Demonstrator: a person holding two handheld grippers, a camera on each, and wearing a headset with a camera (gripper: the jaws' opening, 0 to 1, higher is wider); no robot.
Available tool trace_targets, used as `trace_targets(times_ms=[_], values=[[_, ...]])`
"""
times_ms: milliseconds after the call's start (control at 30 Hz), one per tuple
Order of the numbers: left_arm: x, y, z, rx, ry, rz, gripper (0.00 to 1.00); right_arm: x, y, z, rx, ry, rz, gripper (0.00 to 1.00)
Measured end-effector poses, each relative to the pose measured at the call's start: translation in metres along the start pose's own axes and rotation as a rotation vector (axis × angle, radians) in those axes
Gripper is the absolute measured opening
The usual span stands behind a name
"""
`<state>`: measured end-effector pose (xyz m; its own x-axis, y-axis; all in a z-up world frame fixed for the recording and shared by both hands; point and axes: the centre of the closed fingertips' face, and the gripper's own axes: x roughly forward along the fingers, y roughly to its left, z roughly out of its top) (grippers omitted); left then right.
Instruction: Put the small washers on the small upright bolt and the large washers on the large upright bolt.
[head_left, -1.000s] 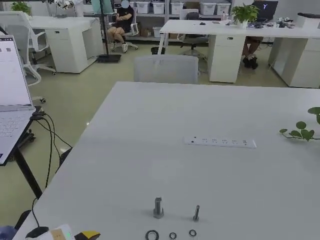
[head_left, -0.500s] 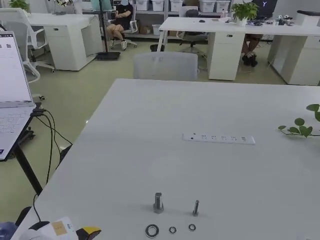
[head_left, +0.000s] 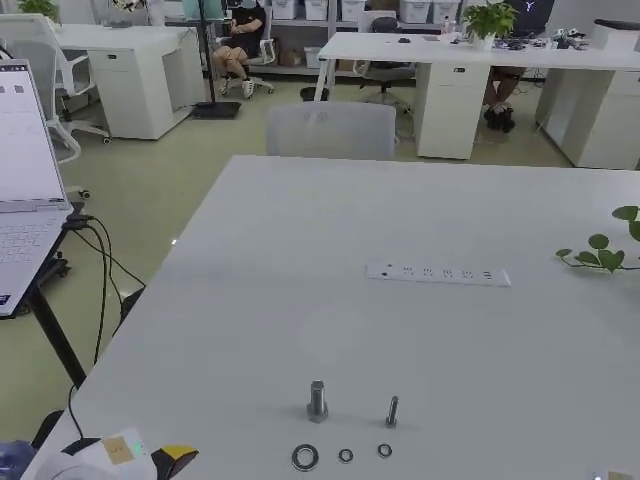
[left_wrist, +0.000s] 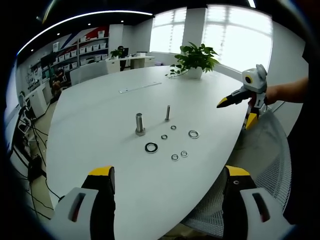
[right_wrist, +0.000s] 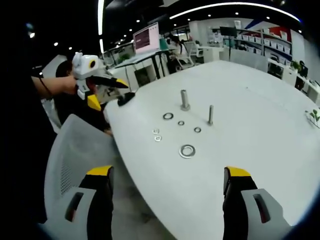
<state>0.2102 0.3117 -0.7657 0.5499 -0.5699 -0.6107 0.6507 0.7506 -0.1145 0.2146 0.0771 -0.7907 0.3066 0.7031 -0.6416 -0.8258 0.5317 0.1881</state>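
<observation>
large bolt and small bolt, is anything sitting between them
Nothing. In the head view the table between the large bolt and the small bolt is bare.

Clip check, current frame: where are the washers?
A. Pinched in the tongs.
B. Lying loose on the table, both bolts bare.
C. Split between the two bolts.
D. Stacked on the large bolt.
B: the washers all lie flat on the table near the large bolt and the small bolt, whose shanks carry nothing.
</observation>
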Motion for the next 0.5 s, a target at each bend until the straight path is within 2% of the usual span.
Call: trace_targets(times_ms=[67, 200, 500], values=[[0.0, -0.0002, -0.0022, 0.004, 0.009, 0.003, 0.9, 0.0001, 0.0003, -0.0008, 0.0, 0.001, 0.002, 0.92], [-0.0018, -0.0018, 0.0014, 0.031, -0.005, 0.006, 0.88, 0.0003, -0.0001, -0.0018, -0.003, 0.001, 0.008, 0.92], [0.0004, -0.0079, -0.0051, 0.03, 0.028, -0.001, 0.88, -0.0009, 0.0002, 0.0036, -0.029, -0.008, 0.026, 0.92]])
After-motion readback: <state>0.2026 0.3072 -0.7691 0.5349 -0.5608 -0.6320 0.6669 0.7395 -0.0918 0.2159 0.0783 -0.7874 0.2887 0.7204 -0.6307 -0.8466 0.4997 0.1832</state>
